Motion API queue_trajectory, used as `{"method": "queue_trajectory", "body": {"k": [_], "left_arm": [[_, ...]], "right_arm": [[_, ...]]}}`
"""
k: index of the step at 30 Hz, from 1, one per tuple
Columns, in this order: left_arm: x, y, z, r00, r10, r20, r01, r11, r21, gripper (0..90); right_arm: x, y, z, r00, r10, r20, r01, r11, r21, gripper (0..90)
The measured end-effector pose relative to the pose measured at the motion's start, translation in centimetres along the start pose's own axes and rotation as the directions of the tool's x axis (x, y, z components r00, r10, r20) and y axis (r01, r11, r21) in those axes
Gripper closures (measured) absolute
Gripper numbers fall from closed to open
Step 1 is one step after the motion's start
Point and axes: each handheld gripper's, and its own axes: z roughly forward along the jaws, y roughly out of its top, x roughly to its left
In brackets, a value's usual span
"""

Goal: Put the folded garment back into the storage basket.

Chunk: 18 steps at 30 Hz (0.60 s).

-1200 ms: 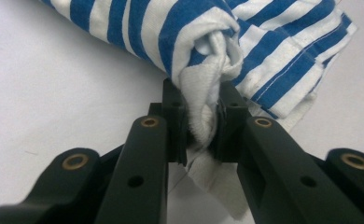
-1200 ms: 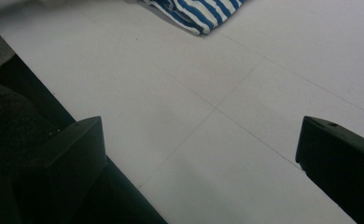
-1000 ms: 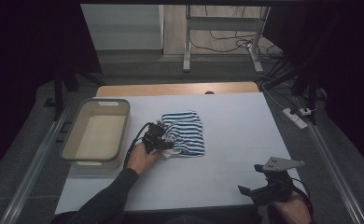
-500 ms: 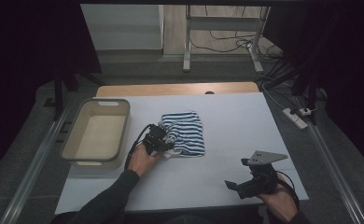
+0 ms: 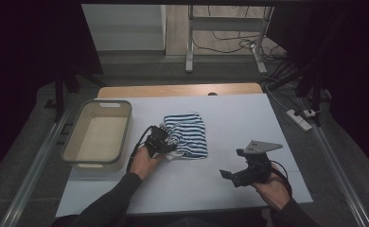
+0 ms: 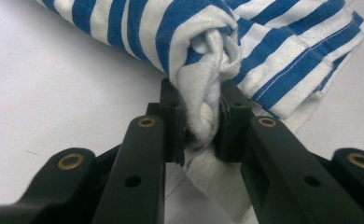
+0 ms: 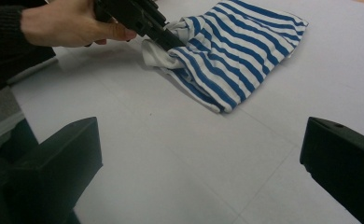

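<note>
The left gripper is pinching a bunched white edge of the striped cloth, which is lying just ahead of it. The right gripper is hovering wide open, the cloth well ahead.

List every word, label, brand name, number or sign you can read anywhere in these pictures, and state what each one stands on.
None: no readable text in any view.
The blue-and-white striped cloth carries stripes alone, no tag or print.
The beige basket, the white table and the left gripper bear no visible lettering.
The right gripper and its grey plate look unmarked.
The power strip on the floor is too small to tell.
</note>
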Motion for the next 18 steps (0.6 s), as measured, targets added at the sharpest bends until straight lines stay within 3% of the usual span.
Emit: {"method": "queue_trajectory", "body": {"k": [10, 18], "left_arm": [[-0.1, -0.1, 0.0, 1.0, 0.005, -0.003, -0.005, 1.0, -0.003, 74.9], [-0.2, -0.1, 0.1, 0.9999, 0.009, -0.012, -0.009, 0.9999, -0.007, 75.0]], "right_arm": [[-1.4, 1.3, 2.9, 0.9999, 0.006, -0.014, -0.005, 0.999, 0.037, 0.0], [-2.3, 2.6, 4.7, 0.9998, -0.002, 0.019, 0.001, 0.999, 0.043, 0.0]]}}
